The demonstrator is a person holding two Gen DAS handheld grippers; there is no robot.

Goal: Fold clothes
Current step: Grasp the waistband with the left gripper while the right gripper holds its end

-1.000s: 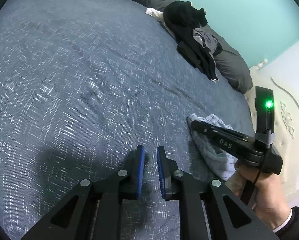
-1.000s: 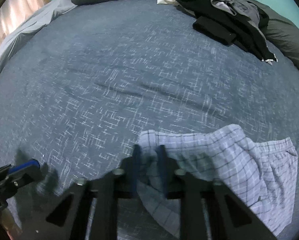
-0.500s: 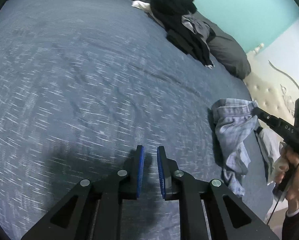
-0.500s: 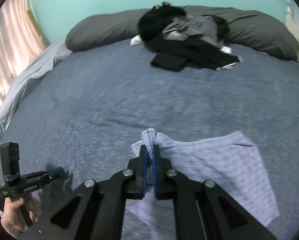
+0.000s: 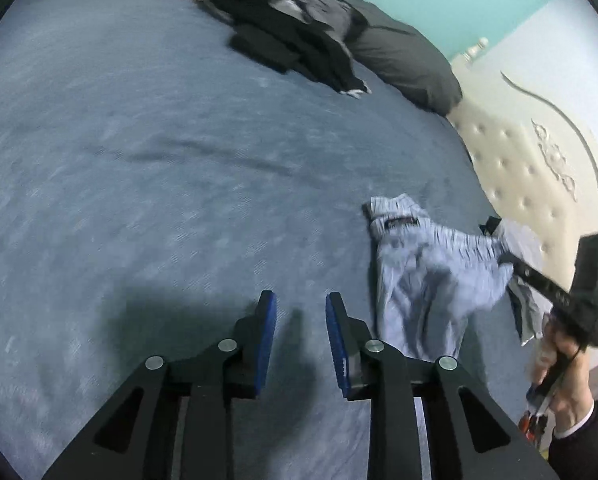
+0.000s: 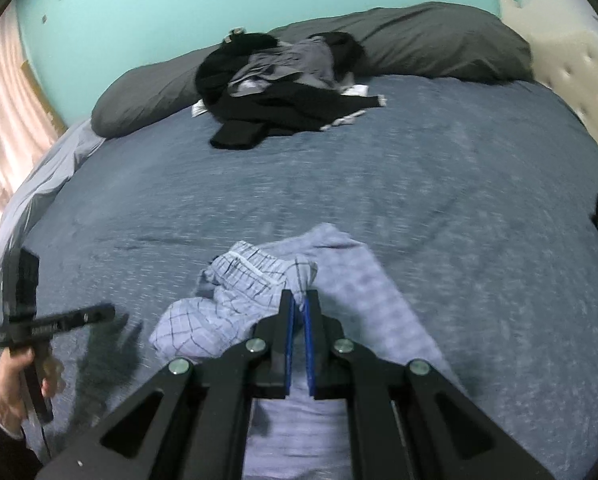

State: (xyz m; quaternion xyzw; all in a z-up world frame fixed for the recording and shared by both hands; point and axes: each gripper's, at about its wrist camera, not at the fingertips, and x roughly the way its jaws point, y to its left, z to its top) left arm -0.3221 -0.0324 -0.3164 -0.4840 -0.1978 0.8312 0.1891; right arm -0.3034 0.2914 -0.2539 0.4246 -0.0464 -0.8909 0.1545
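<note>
The bed (image 6: 439,208) wears a slate-blue cover flecked with short pale dashes. Near its near edge lie the shorts (image 6: 259,280), pale lavender-blue with a dark thin check and a white waistband stripe. At the far edge, the pile of clothes (image 6: 283,96) is mostly black with a grey piece and bits of white. The pillows (image 6: 439,40) behind it are charcoal grey. The wall (image 6: 159,8) is turquoise; the headboard (image 5: 539,184) is cream, tufted. The right tool (image 6: 298,312) and left tool (image 5: 297,328) are black with blue pads (image 5: 267,332). A curtain (image 6: 3,112) at the left looks pinkish, perhaps striped, though blurred.
</note>
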